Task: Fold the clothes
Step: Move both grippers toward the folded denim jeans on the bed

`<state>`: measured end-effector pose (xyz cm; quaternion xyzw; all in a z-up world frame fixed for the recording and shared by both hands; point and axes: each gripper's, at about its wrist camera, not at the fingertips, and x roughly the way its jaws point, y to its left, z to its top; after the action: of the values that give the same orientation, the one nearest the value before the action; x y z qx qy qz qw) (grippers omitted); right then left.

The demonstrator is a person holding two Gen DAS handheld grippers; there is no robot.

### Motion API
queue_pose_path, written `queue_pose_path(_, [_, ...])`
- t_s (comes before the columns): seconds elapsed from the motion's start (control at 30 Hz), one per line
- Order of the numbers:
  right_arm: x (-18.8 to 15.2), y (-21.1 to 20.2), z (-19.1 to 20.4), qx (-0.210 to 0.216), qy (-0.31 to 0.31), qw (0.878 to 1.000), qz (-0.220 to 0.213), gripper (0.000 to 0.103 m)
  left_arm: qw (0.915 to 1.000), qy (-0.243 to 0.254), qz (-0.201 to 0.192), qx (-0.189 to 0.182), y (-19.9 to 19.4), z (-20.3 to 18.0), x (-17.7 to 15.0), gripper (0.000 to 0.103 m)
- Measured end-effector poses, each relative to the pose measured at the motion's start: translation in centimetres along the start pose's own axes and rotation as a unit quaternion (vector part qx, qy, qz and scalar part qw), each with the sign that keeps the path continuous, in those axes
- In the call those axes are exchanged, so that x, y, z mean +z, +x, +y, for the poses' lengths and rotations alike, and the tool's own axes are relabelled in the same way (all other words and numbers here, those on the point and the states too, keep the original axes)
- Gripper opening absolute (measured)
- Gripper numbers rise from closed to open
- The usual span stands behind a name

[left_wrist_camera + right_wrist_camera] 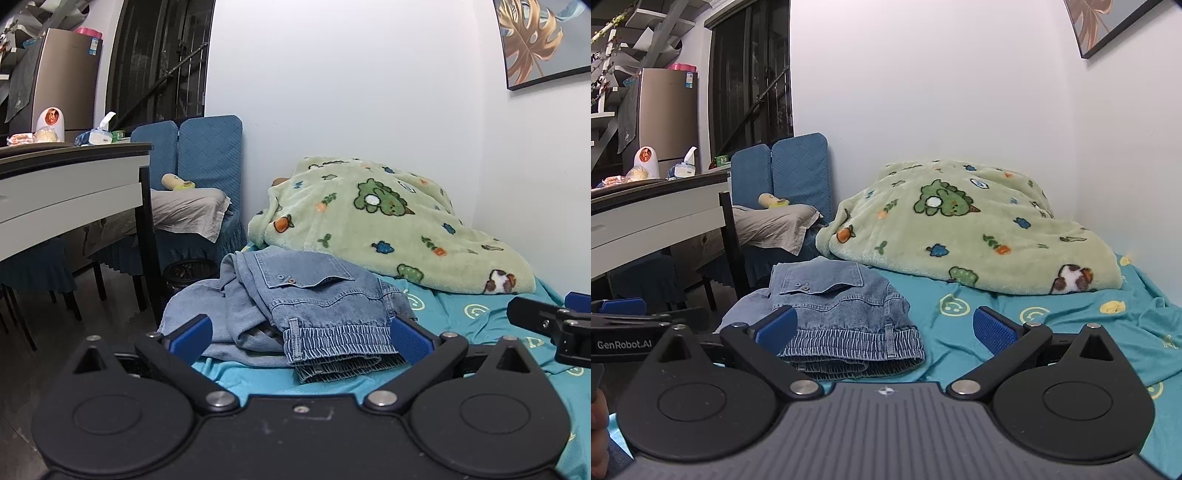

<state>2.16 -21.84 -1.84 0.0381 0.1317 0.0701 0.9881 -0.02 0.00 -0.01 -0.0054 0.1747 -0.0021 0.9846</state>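
Observation:
A pair of light blue denim trousers point(295, 302) point(842, 314) lies bunched on the teal bed sheet point(461, 325) point(1071, 325), elastic waistband toward me and a buttoned pocket flap on top. My left gripper point(301, 338) stands open just in front of the waistband, which shows between its blue pads without being pressed. My right gripper point(884, 328) is open too, its left pad over the trousers' near edge and its right pad over bare sheet. Each gripper's tip shows at the edge of the other's view.
A green cartoon-print fleece blanket point(388, 221) point(960, 229) is heaped at the back of the bed against the white wall. Left of the bed stand a white table point(70, 184), blue-covered chairs point(207, 158) and a dark waste bin point(188, 273).

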Motion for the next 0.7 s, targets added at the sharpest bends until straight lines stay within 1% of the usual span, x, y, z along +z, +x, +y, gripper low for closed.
queue_pose_path(0.2, [-0.1,0.1,-0.5,0.003,0.013,1.0,0.002,0.103,1.0,0.0,-0.005,-0.005,-0.2,0.1,-0.1,0.103])
queue_pose_path(0.37, [-0.4,1.2,-0.1,-0.005,0.004,1.0,0.012,0.103,0.9999,0.006,-0.006,-0.007,-0.4,-0.5,-0.2,0.103])
queue_pose_path(0.47, [-0.7,1.5,0.3,-0.013,-0.004,1.0,0.012,0.103,0.9999,0.0,0.006,-0.01,0.5,0.0,0.0,0.103])
queue_pose_path(0.7, [-0.5,1.4,-0.1,-0.01,0.006,1.0,0.01,0.103,0.9998,-0.003,0.018,0.001,0.7,-0.2,-0.1,0.103])
